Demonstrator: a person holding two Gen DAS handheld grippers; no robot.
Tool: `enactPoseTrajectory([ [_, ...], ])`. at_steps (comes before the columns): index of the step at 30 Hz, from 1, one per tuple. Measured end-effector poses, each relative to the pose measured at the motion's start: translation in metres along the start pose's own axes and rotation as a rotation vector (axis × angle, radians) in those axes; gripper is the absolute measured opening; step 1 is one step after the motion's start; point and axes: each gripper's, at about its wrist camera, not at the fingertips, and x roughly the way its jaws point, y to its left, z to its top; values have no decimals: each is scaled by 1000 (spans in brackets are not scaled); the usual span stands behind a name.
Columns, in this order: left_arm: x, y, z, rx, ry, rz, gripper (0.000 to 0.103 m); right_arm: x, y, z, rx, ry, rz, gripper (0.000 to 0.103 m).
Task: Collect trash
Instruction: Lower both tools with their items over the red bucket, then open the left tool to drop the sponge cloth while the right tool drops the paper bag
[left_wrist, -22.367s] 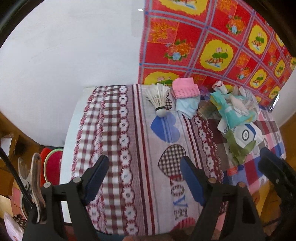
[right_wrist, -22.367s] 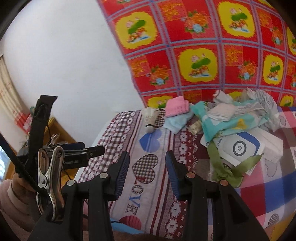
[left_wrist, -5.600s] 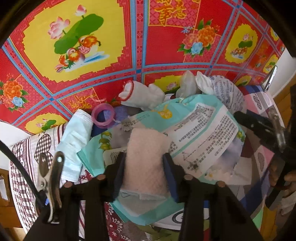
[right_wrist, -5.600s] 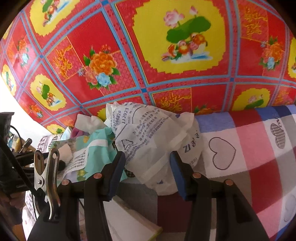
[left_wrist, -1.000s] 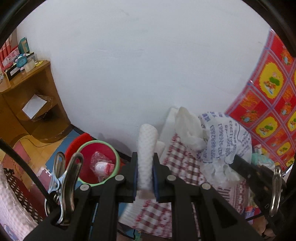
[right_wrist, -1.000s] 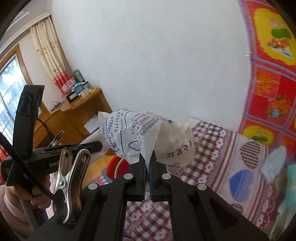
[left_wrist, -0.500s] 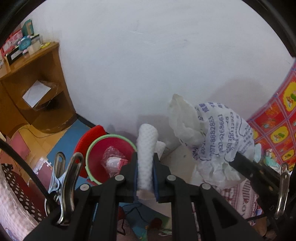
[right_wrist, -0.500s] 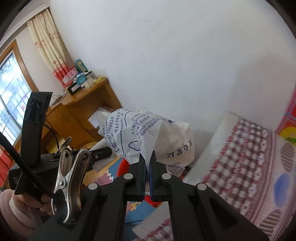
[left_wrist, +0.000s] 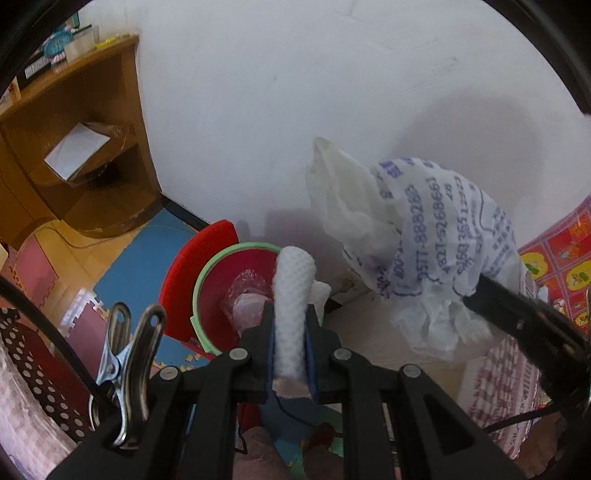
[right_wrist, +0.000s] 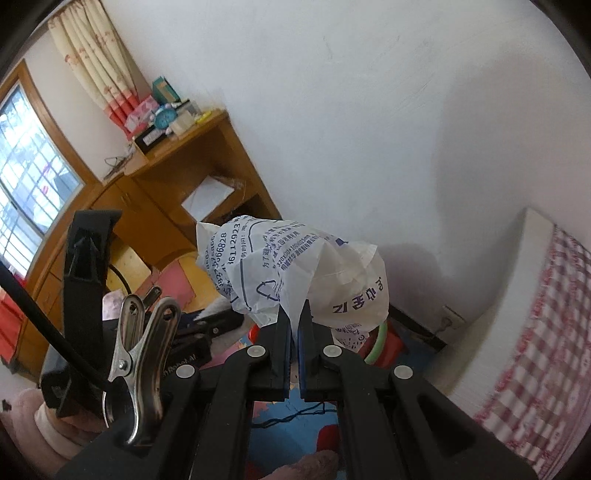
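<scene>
1. Bin (left_wrist: 207, 280), red with a green rim, stands by the white wall (left_wrist: 295, 110), floor showing to its left.
2. Left gripper (left_wrist: 290, 347) clamps a white towel roll (left_wrist: 293, 295) over the bin's right rim.
3. Right gripper (right_wrist: 293, 332) pinches a crumpled printed bag (right_wrist: 291, 266) near the bin.

Two hand-held grippers (left_wrist: 290, 334) (right_wrist: 294, 341), one red bin (left_wrist: 212, 295), one plastic bag (right_wrist: 295, 273), one rolled cloth (left_wrist: 293, 291).

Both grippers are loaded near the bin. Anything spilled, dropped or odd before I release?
Nothing stands out. The white textured wipe sits in the left gripper, the printed plastic bag in the right gripper, the red bin upright below.
</scene>
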Motion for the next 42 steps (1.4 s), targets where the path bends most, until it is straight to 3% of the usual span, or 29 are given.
enactPoseTrajectory([
  [7, 49, 25, -5, -15, 41, -43, 14, 55, -4, 8, 19, 96, -26, 4],
  [15, 134, 47, -15, -62, 123, -74, 15, 116, -14, 10, 47, 182, -74, 4],
  [23, 194, 55, -21, -32, 176, -66, 15, 156, -30, 10, 94, 236, -95, 4],
  [26, 206, 58, -21, -38, 191, -58, 22, 161, -38, 7, 111, 245, -103, 4],
  [28, 211, 59, -20, -44, 201, -50, 34, 164, -41, 6, 122, 252, -109, 4],
  [33, 213, 58, -19, -27, 210, -40, 43, 173, -43, 4, 134, 273, -115, 4],
  [42, 205, 67, -17, -62, 216, -19, 43, 191, -49, 2, 165, 309, -113, 4],
])
